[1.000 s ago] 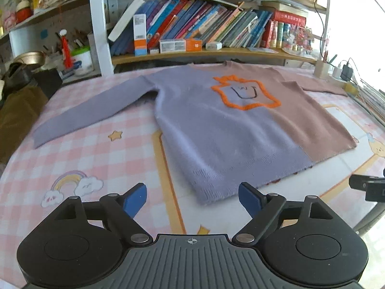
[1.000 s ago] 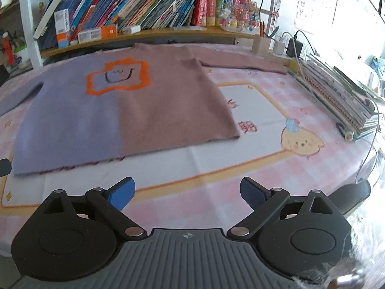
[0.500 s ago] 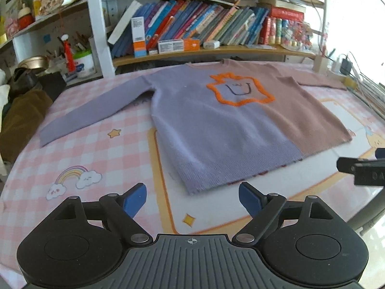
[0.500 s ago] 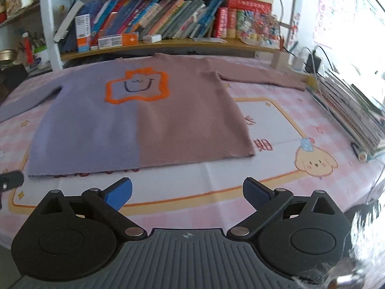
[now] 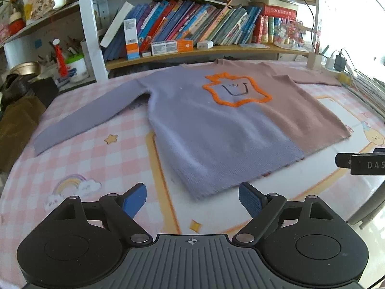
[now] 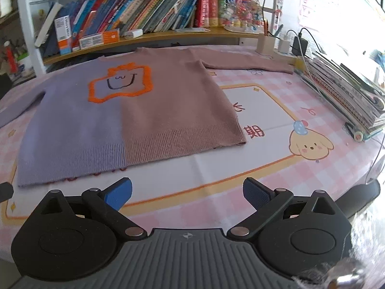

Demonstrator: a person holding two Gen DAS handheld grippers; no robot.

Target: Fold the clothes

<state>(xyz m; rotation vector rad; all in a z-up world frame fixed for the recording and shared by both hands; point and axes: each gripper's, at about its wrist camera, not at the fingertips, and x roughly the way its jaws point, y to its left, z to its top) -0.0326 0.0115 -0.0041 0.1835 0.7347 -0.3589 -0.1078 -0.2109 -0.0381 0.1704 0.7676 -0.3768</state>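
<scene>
A sweater [image 5: 216, 130] lies flat and face up on the table, half lilac, half dusty pink, with an orange-outlined face on the chest. Its lilac sleeve [image 5: 81, 120] stretches out to the left, and its pink sleeve [image 6: 250, 62] runs to the back right. My left gripper [image 5: 192, 198] hovers open just before the lilac hem corner, holding nothing. My right gripper [image 6: 187, 192] is open and empty too, a short way in front of the sweater [image 6: 134, 115] hem. The right gripper's tip [image 5: 361, 162] shows at the right edge of the left wrist view.
The pink checked tablecloth [image 6: 264, 110] has cartoon prints. A bookshelf [image 5: 192, 31] stands behind the table. A stack of books [image 6: 344, 91] lies at the right edge, with chargers and a pen holder [image 6: 264, 43] at the back right. Dark brown cloth [image 5: 14, 120] sits at the left.
Both grippers have drawn back and risen a little from the sweater, so more tablecloth shows before the hem. The sweater has not moved. Both stay open.
</scene>
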